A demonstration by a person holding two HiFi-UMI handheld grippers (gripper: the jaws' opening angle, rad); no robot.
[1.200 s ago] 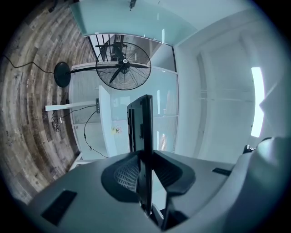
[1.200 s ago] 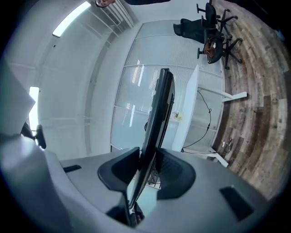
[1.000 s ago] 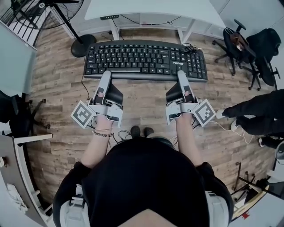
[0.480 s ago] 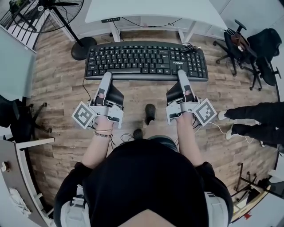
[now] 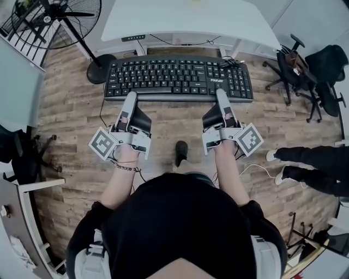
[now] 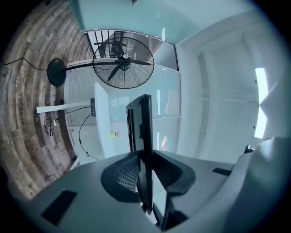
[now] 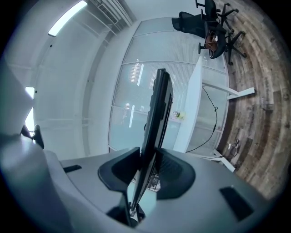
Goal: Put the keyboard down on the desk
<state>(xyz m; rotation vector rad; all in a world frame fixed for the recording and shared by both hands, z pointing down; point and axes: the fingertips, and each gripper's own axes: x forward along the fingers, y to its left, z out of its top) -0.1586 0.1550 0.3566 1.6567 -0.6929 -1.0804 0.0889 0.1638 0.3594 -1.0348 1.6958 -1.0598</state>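
A black keyboard (image 5: 179,79) hangs level in the air over the wooden floor, its far edge close to the white desk (image 5: 185,19). My left gripper (image 5: 129,99) is shut on the keyboard's near edge left of the middle, and my right gripper (image 5: 221,96) is shut on the near edge toward the right. In the left gripper view the keyboard (image 6: 143,127) stands edge-on, pinched between the pads of the left gripper (image 6: 144,159). The right gripper view shows the keyboard (image 7: 158,116) clamped the same way in the right gripper (image 7: 148,160). A cable bundle lies at the keyboard's far right corner.
A standing fan (image 5: 54,13) with a round base (image 5: 100,61) is at the desk's left. Office chairs (image 5: 305,65) stand at the right, and another person's dark-clad legs (image 5: 311,163) reach in from the right edge. Cables trail on the floor by my shoe (image 5: 181,151).
The keyboard and both grippers have come nearer to the desk as I stepped forward. The other person's legs at the right have shifted. Both grips are unchanged.
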